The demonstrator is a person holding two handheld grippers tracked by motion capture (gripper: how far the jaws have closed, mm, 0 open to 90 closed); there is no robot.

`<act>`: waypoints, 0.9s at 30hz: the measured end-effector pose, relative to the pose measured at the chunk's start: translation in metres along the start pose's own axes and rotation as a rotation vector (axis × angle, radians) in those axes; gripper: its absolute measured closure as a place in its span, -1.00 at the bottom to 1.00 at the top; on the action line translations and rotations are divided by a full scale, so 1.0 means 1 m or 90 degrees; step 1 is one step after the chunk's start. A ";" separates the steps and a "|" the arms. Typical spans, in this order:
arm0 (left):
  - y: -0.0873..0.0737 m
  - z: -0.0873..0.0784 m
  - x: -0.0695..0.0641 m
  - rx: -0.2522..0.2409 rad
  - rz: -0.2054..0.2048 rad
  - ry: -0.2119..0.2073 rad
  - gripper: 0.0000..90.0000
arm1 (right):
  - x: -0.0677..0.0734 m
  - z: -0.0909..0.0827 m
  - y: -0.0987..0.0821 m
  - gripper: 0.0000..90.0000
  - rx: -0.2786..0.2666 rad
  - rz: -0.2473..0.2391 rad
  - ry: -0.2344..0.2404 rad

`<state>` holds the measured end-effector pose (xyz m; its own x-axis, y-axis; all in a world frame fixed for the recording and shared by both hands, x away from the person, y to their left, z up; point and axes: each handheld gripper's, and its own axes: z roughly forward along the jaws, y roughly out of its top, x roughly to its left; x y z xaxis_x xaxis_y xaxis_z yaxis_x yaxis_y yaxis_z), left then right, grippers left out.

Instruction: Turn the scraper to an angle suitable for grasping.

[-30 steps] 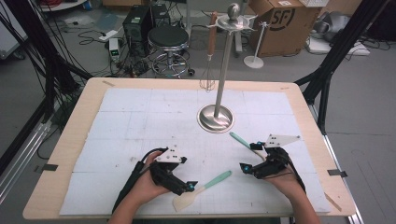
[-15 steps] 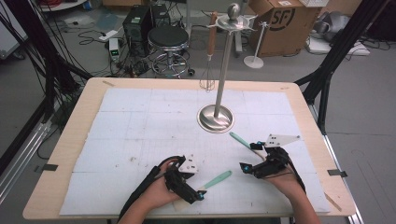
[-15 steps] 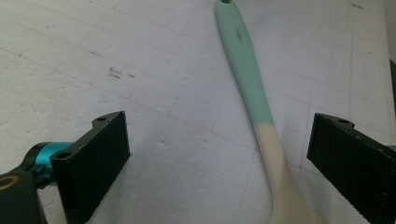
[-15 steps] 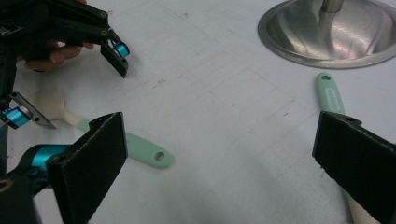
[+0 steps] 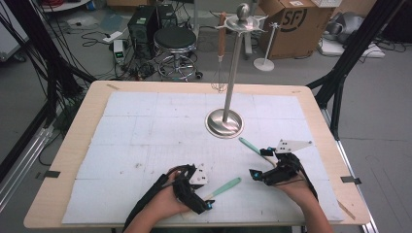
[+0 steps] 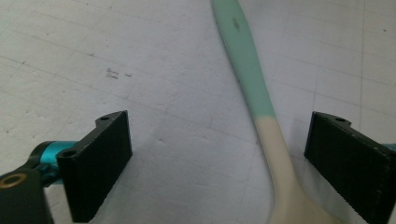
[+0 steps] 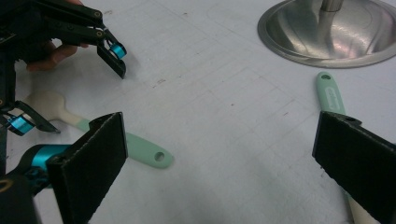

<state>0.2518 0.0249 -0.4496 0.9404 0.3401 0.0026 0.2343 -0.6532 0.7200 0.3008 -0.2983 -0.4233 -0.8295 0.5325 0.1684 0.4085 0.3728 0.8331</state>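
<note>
I see my left gripper low over the white mat near the front edge of the table. Its jaws stand wide apart and have just been closing a little. A spatula lies flat on the mat between them, with a green handle and a cream-colored end. The black pads do not touch it, so the gripper holds nothing. In the left gripper view the spatula is nearer to the pad on the right side. In the high view the green handle points away from my left hand toward the middle of the table. My right gripper sits off to the right, well apart from the left one. Its jaws are wide open too, and nothing is between them. A second green-handled spatula lies just beside it, partly under one jaw in the right gripper view. Behind both is a shiny metal stand with a round base and a tall pole.
</note>
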 end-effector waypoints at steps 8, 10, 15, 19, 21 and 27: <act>-0.003 -0.013 0.006 -0.002 0.005 -0.007 0.36 | 0.000 0.001 0.000 -0.95 0.002 -0.001 -0.001; -0.004 -0.015 0.008 0.003 0.011 -0.008 0.56 | 0.000 0.001 0.000 -0.95 0.002 0.000 -0.001; -0.006 -0.020 0.013 0.009 0.009 -0.008 0.74 | 0.001 0.001 -0.001 -0.95 0.003 0.001 0.001; -0.010 -0.027 0.019 0.020 0.009 -0.005 0.76 | 0.000 0.001 -0.001 -0.95 0.003 0.001 0.001; -0.013 -0.031 0.023 0.025 0.009 -0.003 0.77 | 0.001 0.001 -0.001 -0.95 0.002 0.004 0.001; -0.024 -0.047 0.040 0.047 0.013 -0.014 0.78 | 0.000 0.001 -0.001 -0.95 0.003 0.004 0.002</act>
<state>0.2717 0.0860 -0.4346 0.9502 0.3118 0.0006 0.2319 -0.7080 0.6671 0.3007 -0.2978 -0.4245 -0.8282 0.5325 0.1751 0.4155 0.3735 0.8294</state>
